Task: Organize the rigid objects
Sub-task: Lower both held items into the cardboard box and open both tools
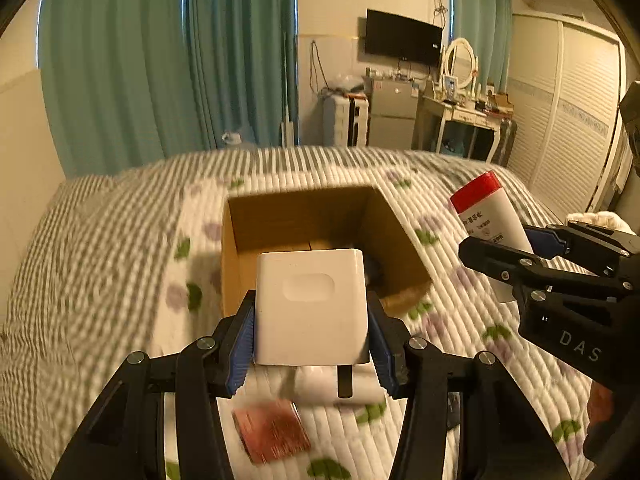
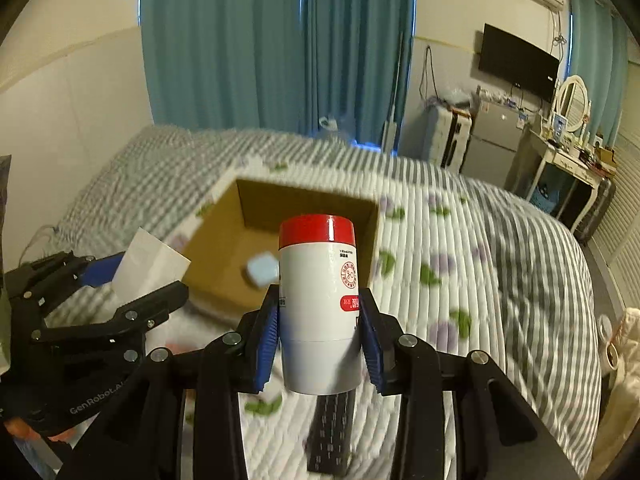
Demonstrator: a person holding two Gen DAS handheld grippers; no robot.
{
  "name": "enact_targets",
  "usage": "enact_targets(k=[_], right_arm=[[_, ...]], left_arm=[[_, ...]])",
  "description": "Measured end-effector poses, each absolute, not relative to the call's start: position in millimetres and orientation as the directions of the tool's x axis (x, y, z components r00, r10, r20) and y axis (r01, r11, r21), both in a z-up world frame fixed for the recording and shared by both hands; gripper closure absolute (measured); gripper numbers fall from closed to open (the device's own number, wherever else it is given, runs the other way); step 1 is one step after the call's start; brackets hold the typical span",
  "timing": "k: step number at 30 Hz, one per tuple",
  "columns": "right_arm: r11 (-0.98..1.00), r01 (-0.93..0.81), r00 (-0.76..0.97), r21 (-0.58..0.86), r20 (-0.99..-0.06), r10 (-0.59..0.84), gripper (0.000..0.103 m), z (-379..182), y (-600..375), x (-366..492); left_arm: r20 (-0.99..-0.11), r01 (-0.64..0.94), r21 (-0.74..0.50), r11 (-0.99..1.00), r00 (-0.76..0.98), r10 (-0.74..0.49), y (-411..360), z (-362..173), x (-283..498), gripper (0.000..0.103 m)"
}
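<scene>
My left gripper (image 1: 311, 320) is shut on a white power adapter (image 1: 311, 306) and holds it above the near edge of an open cardboard box (image 1: 248, 232) on the bed. My right gripper (image 2: 319, 320) is shut on a white bottle with a red cap (image 2: 318, 300), held upright, near the box (image 2: 224, 232). A pale blue object (image 2: 262, 270) lies inside the box. The right gripper with the bottle (image 1: 486, 212) shows at the right of the left wrist view. The left gripper (image 2: 132, 280) with the adapter (image 2: 148, 264) shows at the left of the right wrist view.
The bed has a striped, flower-print quilt (image 1: 120, 260). A red flat packet (image 1: 272, 434) and a white item (image 1: 340, 390) lie on it below the left gripper. A dark remote (image 2: 332, 428) lies below the bottle. Teal curtains, a dresser and a wardrobe stand behind.
</scene>
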State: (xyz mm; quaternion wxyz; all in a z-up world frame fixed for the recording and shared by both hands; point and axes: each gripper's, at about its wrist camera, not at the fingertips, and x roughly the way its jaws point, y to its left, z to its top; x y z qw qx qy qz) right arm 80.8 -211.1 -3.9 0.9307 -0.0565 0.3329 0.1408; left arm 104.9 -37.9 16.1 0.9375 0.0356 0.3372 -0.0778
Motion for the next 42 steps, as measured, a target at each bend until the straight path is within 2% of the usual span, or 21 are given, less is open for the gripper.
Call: enact_targets(k=[6, 18, 25, 36, 42], right_arm=[[0.956, -0.293, 0.749, -0.015, -0.625, 0.22, 0.067, 6.8, -205.0, 125.2], [0.958, -0.286, 0.692, 0.012, -0.689, 0.216, 0.067, -42.1, -209.2, 182.9], [0.956, -0.29, 0.666, 0.035, -0.71, 0.227, 0.067, -62.8, -209.7, 191.0], [0.952, -0.306, 0.66, 0.031, -0.714, 0.235, 0.067, -62.0, -195.0, 187.2], [0.947, -0.319, 0.609, 0.029, -0.76, 0.229, 0.067, -99.3, -165.4, 199.7]], left_arm=[[-0.631, 0.13, 0.045, 0.99, 0.772, -0.073, -35.9, 17.2, 154.9, 0.052], [-0.752, 0.14, 0.051, 0.989, 0.657, -0.055, -39.8, -60.7, 220.3, 0.052], [-0.784, 0.139, 0.026, 0.99, 0.618, -0.066, -38.6, -77.5, 227.3, 0.049], [-0.71, 0.119, 0.012, 0.993, 0.7, -0.075, -17.1, -26.0, 204.4, 0.047], [-0.696, 0.097, 0.031, 0.995, 0.716, -0.048, 0.8, -18.0, 198.9, 0.047]])
